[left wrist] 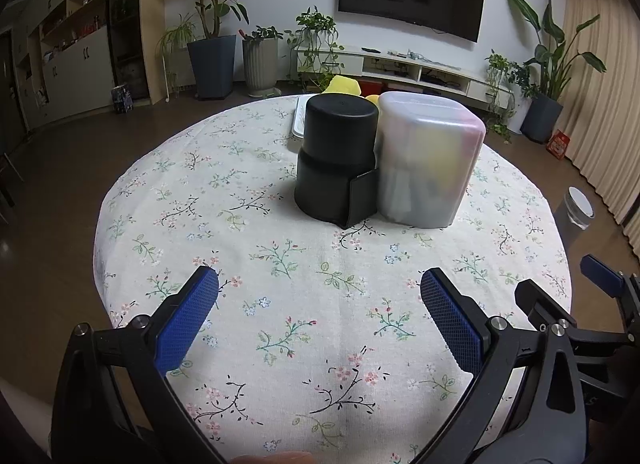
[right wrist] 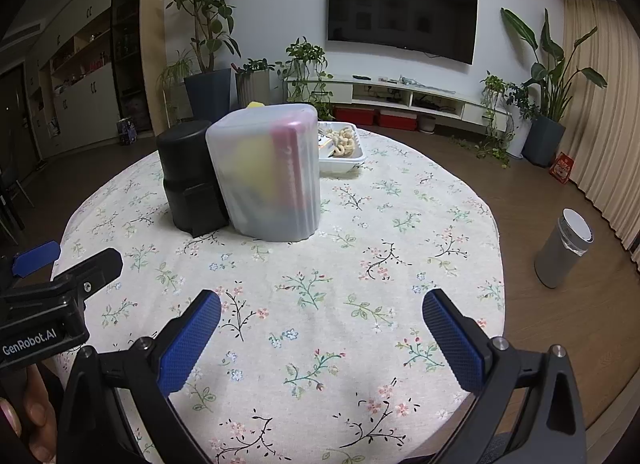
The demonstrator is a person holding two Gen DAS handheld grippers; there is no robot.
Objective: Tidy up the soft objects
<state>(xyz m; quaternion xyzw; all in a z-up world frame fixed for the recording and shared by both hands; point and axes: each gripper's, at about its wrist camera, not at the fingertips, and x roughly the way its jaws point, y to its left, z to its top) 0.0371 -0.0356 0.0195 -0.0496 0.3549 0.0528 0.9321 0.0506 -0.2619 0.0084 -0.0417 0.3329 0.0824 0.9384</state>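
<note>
A translucent lidded tub (left wrist: 428,159) (right wrist: 272,171) stands mid-table, with yellow and pink soft shapes blurred inside it. A black round container (left wrist: 336,159) (right wrist: 188,171) touches its left side. Behind them lie a yellow sponge (left wrist: 342,84) and a white tray (right wrist: 344,159) holding beige soft pieces (right wrist: 342,139). My left gripper (left wrist: 320,292) is open and empty over the near cloth, well short of the containers. My right gripper (right wrist: 322,312) is also open and empty, beside the left one. Each gripper shows at the edge of the other's view: the right gripper (left wrist: 568,284) and the left gripper (right wrist: 68,260).
The round table carries a floral cloth (left wrist: 304,264) (right wrist: 360,248), and its edge drops off close on both sides. A grey bin (right wrist: 564,248) (left wrist: 572,215) stands on the floor to the right. A hand (right wrist: 32,416) holds the left gripper. Potted plants and a TV unit line the far wall.
</note>
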